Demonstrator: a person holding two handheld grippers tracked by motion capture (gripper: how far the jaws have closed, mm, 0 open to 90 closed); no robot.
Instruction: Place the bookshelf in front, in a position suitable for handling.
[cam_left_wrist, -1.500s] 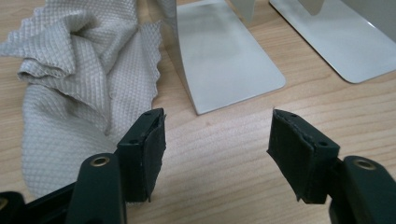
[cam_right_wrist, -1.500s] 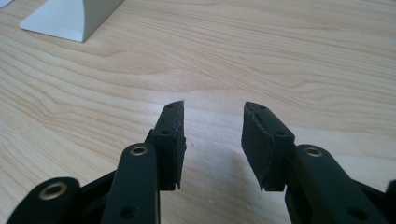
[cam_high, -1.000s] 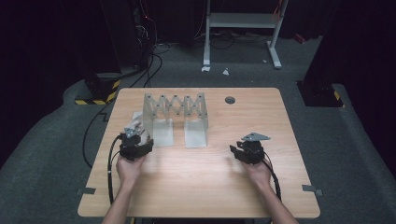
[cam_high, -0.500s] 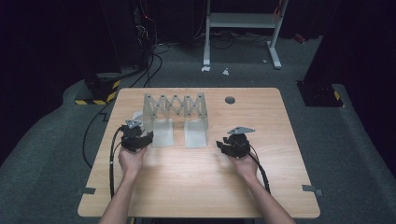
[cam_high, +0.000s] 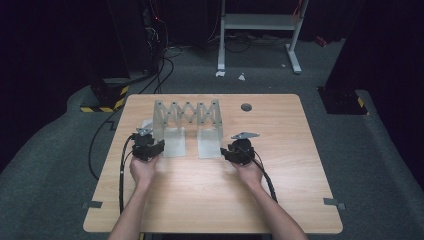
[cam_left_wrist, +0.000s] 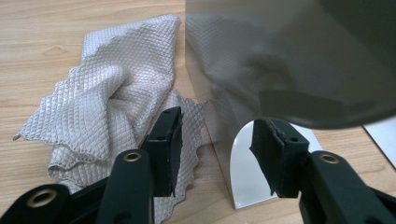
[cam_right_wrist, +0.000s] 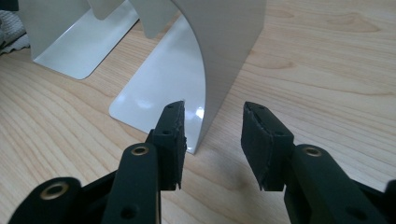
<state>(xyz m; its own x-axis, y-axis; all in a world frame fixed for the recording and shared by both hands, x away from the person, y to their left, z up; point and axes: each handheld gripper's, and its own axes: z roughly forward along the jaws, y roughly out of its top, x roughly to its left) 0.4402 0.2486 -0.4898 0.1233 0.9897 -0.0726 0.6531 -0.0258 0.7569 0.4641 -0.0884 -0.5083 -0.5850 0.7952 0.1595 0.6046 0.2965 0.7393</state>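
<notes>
The left hand-held gripper (cam_left_wrist: 217, 144) has its jaws spread apart, straddling the upright edge of a shiny metal bookend (cam_left_wrist: 261, 65). One jaw sits over the crumpled grey waffle-weave cloth (cam_left_wrist: 107, 98), the other over the bookend's base plate, all on the wooden counter (cam_left_wrist: 42, 28).

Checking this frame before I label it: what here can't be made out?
- Cloth: in the high view, mostly hidden behind the left gripper.
- Expanding rack: its top is cut off by the upper edge of both gripper views.
- Rack's left panel: blurred, too close to the left gripper view's camera.
</notes>
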